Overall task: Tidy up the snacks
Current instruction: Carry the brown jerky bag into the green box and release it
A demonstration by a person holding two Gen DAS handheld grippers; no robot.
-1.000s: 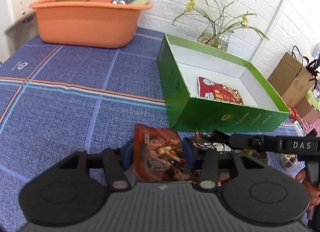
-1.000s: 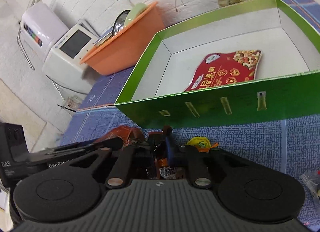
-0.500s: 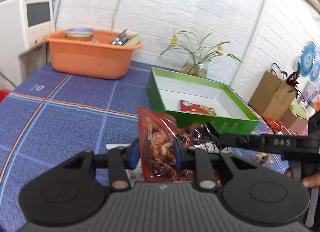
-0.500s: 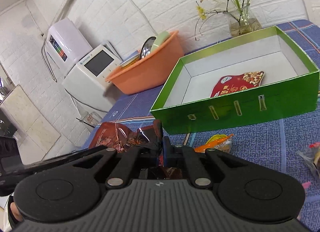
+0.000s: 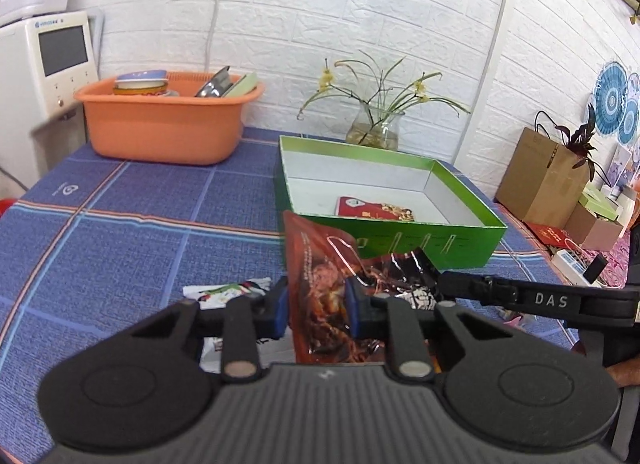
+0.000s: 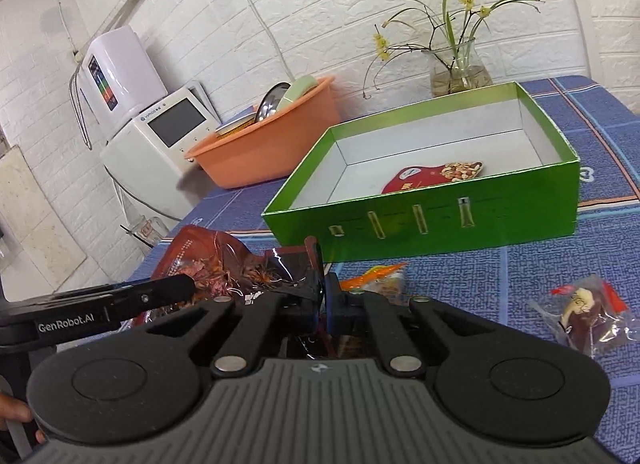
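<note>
A brown-red snack bag (image 5: 320, 288) stands upright between the blue pads of my left gripper (image 5: 316, 310), whose jaws are closing and press on its sides. My right gripper (image 6: 323, 296) is shut on the edge of a dark glossy packet (image 6: 292, 268), just right of the brown bag. Both packets hang above the blue tablecloth, in front of the green box (image 5: 404, 242). The box is open, and a red nut packet (image 5: 372, 210) lies flat on its white floor. In the right wrist view, the same box (image 6: 440, 220) sits ahead and to the right.
An orange basin (image 5: 164, 124) of dishes stands at the back left, beside a white appliance (image 5: 48, 64). A glass vase (image 5: 374, 128) is behind the box. Loose packets lie on the cloth: a white one (image 5: 228, 292), an orange one (image 6: 376, 276) and a clear one (image 6: 588, 312).
Both grippers have risen from the cloth with their packets and tilted up, so the wall now shows. The jaws of both have narrowed onto the packets.
</note>
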